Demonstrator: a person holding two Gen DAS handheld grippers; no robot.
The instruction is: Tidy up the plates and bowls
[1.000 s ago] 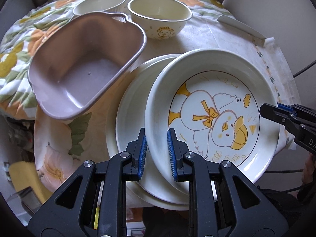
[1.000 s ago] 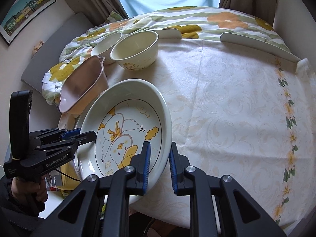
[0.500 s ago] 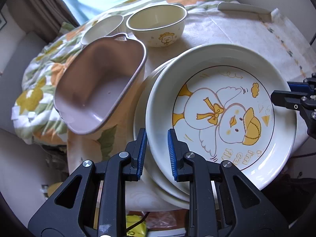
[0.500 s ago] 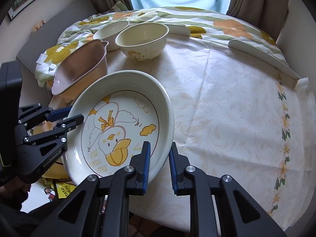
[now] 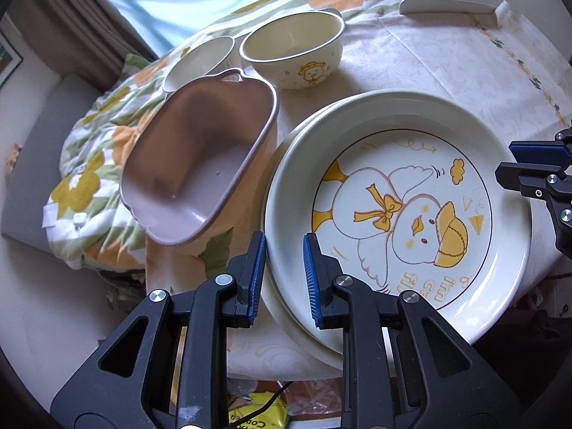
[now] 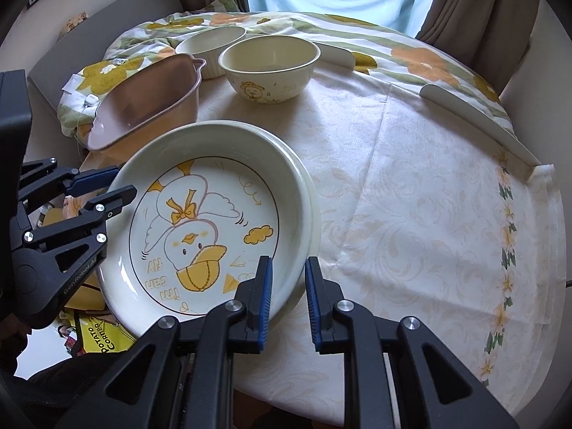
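Note:
A cream plate with a chick drawing (image 5: 400,211) (image 6: 211,236) lies stacked on a plain cream plate (image 5: 286,293) (image 6: 314,207) at the table's near edge. My left gripper (image 5: 284,275) is open, its jaws straddling the stack's rim. My right gripper (image 6: 287,293) is open, its jaws straddling the opposite rim. A pink heart-shaped bowl (image 5: 200,164) (image 6: 143,107) leans tilted beside the plates. A cream bowl with a bear print (image 5: 293,50) (image 6: 268,64) and a small white bowl (image 5: 200,60) (image 6: 211,44) stand behind.
The round table (image 6: 411,196) has a pale patterned cloth. A floral quilt (image 5: 93,157) lies on the grey seat to the left. A white strip (image 6: 472,118) lies along the far right edge. A yellow bag (image 6: 100,332) lies below the table edge.
The chick plate has come down and now sits squarely on the plain plate. Both grippers have opened wider around its rim.

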